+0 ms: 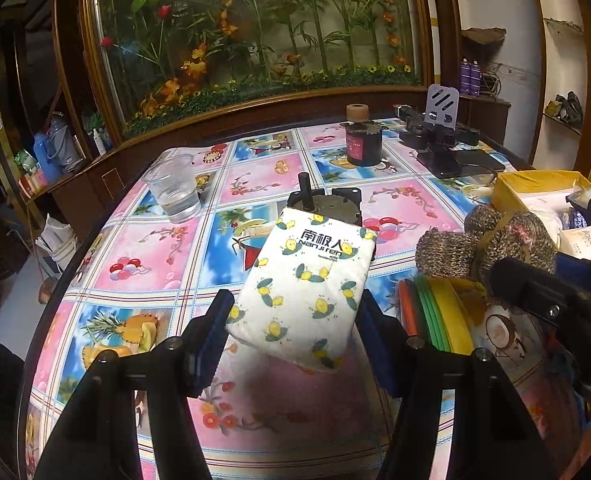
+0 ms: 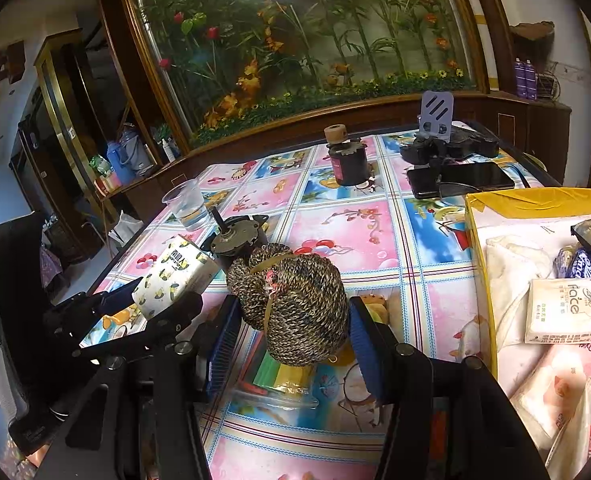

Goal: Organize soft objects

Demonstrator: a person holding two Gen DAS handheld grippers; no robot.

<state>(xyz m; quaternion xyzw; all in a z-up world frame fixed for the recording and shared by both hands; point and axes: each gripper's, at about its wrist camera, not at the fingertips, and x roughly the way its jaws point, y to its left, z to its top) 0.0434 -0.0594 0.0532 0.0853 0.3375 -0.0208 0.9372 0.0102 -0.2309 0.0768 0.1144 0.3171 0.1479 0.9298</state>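
The left gripper (image 1: 293,316) pinches a white lemon-printed tissue pack (image 1: 303,284), long axis pointing away; the right gripper (image 2: 293,322) clamps a rubber-banded speckled knit bundle (image 2: 295,304), nearer the yellow cardboard box (image 2: 535,200) at right.

One lemon-print tissue pack (image 1: 307,280), one knitted bundle (image 2: 295,304), one plastic cup (image 1: 173,188), one cardboard box (image 2: 535,208)
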